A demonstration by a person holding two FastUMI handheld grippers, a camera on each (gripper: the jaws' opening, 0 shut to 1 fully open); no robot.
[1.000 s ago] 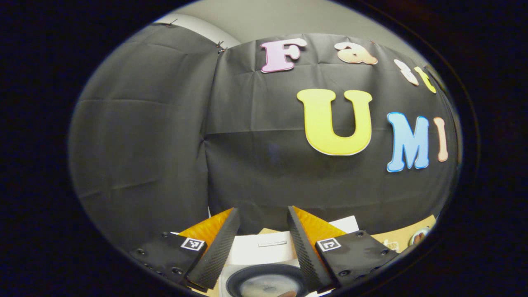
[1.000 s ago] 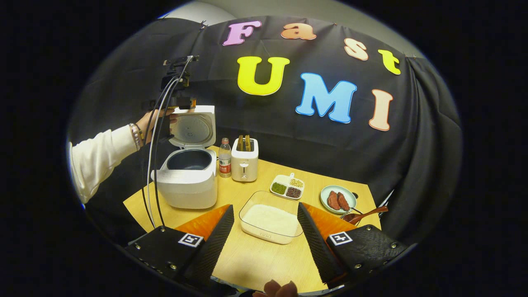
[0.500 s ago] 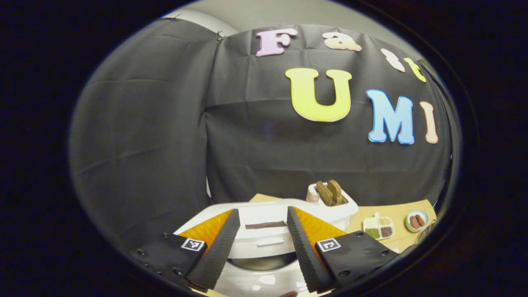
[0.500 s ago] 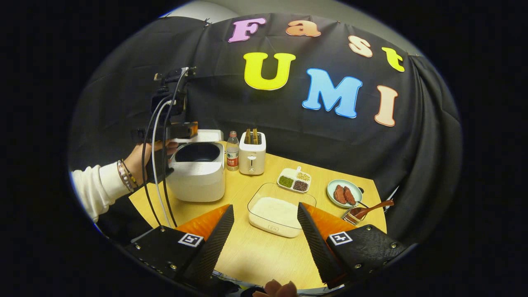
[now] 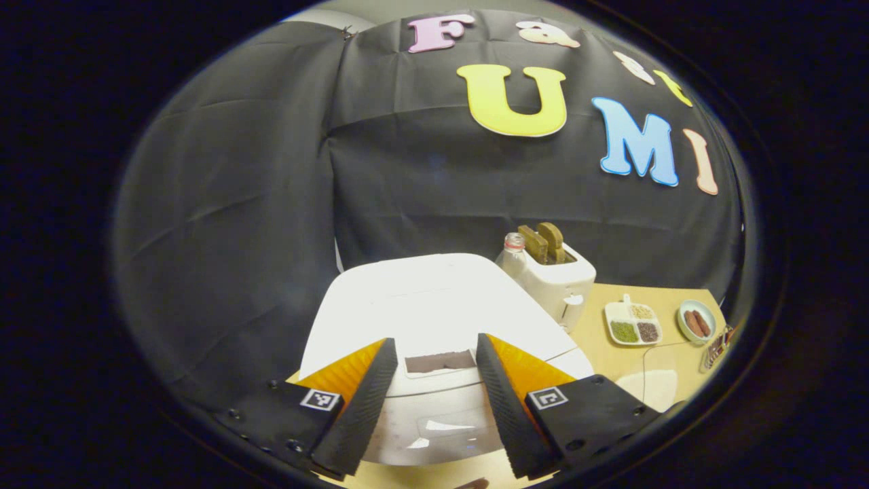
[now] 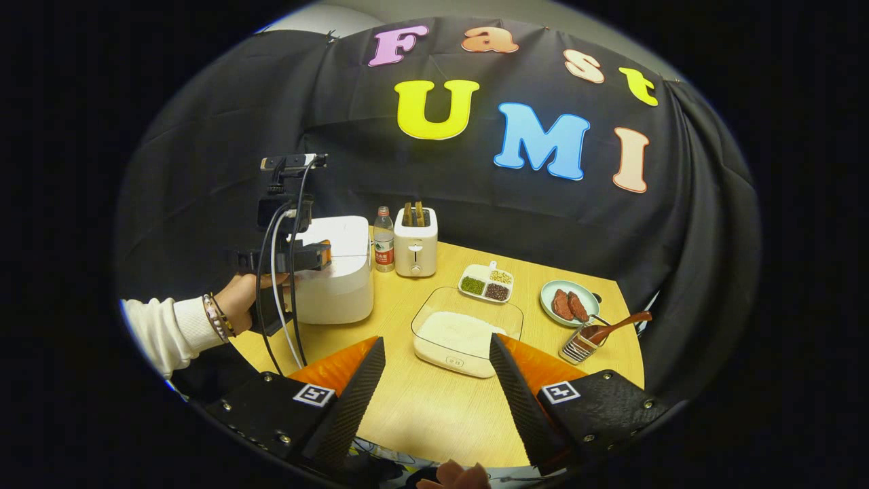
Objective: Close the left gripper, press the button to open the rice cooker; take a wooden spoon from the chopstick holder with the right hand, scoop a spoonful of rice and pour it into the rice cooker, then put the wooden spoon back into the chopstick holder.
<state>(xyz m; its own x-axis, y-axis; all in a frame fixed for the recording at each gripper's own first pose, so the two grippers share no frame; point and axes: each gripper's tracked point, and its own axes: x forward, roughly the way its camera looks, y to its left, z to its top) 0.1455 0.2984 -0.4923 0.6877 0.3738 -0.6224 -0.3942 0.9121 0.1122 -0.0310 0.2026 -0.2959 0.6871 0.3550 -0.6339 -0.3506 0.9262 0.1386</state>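
Note:
The white rice cooker (image 5: 434, 305) stands with its lid down, right under my left gripper (image 5: 434, 346), which is open with its fingers spread over the lid's front edge. In the right gripper view the rice cooker (image 6: 339, 272) sits at the table's left, with the left gripper (image 6: 319, 255) and the hand (image 6: 244, 305) holding it at the lid's front. A wooden spoon (image 6: 618, 326) leans in the wire chopstick holder (image 6: 578, 346) at the right. A clear container of rice (image 6: 461, 336) lies mid-table. My right gripper (image 6: 436, 341) hovers open above the near side, holding nothing.
Behind the cooker stand a water bottle (image 6: 383, 241) and a white toaster (image 6: 415, 244). A sectioned dish of beans (image 6: 485, 283) and a green plate (image 6: 567, 304) with brown pieces sit at the back right. Cables hang from the left gripper over the wooden table (image 6: 434, 414).
The cooker's lid went from upright to fully down, with the left gripper following it down. The right gripper has barely moved.

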